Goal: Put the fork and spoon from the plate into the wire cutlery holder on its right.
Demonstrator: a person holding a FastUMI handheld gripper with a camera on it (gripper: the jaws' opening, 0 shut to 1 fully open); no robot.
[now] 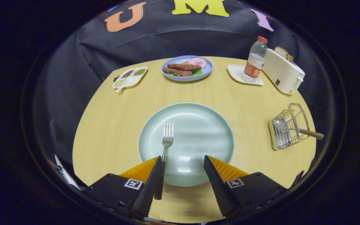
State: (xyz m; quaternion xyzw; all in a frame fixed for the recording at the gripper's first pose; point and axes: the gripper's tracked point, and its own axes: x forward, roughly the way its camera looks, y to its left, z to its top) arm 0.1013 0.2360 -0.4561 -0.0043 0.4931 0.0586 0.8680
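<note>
A pale green plate [198,125] lies on the wooden table just ahead of my fingers. A metal fork [167,140] rests on its left half, tines pointing away, its dark handle running back beside the inner face of my left finger [150,184]. My gripper [183,162] is open over the plate's near rim, with nothing pressed between the fingers. To the right of the plate stands the wire cutlery holder [287,128]. A spoon [305,132] with a wooden handle lies in it, handle sticking out to the right.
Beyond the plate, a blue plate of food [187,68], a white divided dish [130,77], a water bottle [255,61] on a white coaster and a white toaster [283,72] line the table's far side. Bare wood surrounds the green plate.
</note>
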